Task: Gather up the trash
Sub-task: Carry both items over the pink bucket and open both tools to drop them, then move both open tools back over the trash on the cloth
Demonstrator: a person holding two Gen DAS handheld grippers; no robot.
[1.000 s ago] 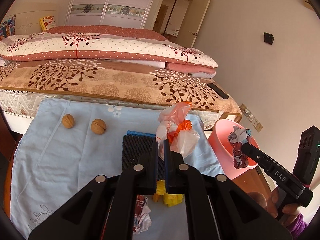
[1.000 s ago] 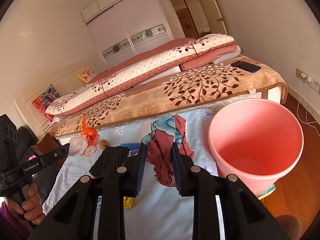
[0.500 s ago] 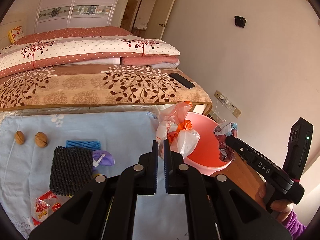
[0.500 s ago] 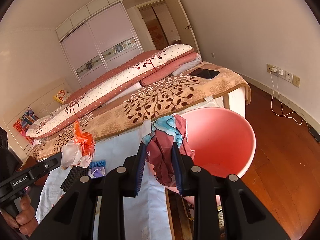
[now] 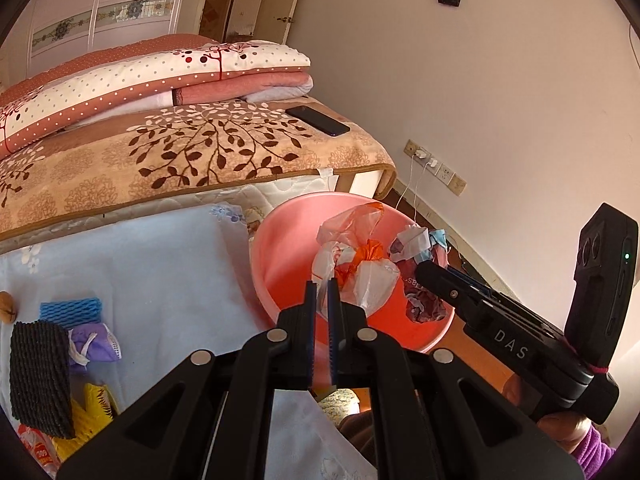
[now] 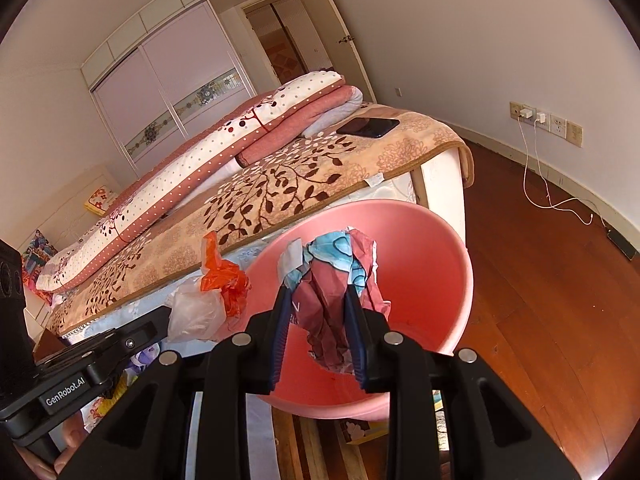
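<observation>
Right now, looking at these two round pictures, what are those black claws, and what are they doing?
No robot here: a person holds a hand-operated clamp in each hand, each carrying a wide-angle camera looking along its fingers. One picture looks along the left gripper, which pinches a crumpled plastic bag. The other looks along the right gripper, which grips a wad of printed paper. Both hang above a pink bucket beside the bed. More scraps lie on the light blue cloth: a black foam net and a blue one.

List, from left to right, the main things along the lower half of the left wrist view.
black mesh pad → blue foam net → plastic bag over the pink bucket → crumpled paper → right gripper
</observation>
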